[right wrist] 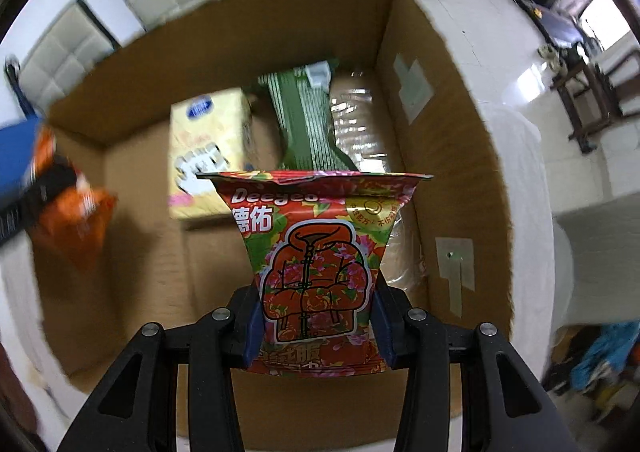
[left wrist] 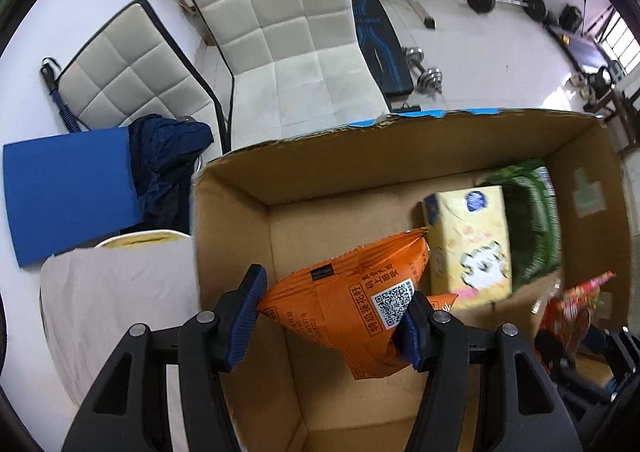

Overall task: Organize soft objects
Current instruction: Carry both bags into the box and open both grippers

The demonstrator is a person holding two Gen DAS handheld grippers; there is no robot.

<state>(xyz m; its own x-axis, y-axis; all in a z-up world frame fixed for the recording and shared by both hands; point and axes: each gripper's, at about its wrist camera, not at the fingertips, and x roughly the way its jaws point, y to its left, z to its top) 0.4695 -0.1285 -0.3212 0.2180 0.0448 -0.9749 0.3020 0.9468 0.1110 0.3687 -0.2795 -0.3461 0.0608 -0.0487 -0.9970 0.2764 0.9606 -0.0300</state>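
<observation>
Both hands hang over the open cardboard box (left wrist: 420, 140), each with a packet ready to go in. The left gripper (left wrist: 332, 326) pinches an orange snack bag (left wrist: 352, 304) between its blue pads, the bag skewed and dangling over the bare floor of the box at about seven o'clock from the yellow tissue pack (left wrist: 472, 244). The right gripper (right wrist: 316, 326) is clamped on the waist of a red flowered pouch (right wrist: 316, 252) — squeezed narrow where the pads bite — held upright above the near right part of the box. To do this step well, I'd judge each packet should go down into its own free patch: the orange bag onto the empty cardboard left of the yellow pack, the red pouch toward the near right, low enough that letting go doesn't toss them onto what is already there, and the two hands kept apart so the bags don't tangle. The right camera shows what the left barely does — a clear plastic package (right wrist: 360, 124) lying along the right wall beside the green packet (right wrist: 308, 124), so that side is fuller than it looks. The left camera alone shows the white cloth (left wrist: 120, 292) outside the box at nine o'clock, the blue mat (left wrist: 68, 192), and a white padded chair (left wrist: 296, 32) beyond.
</observation>
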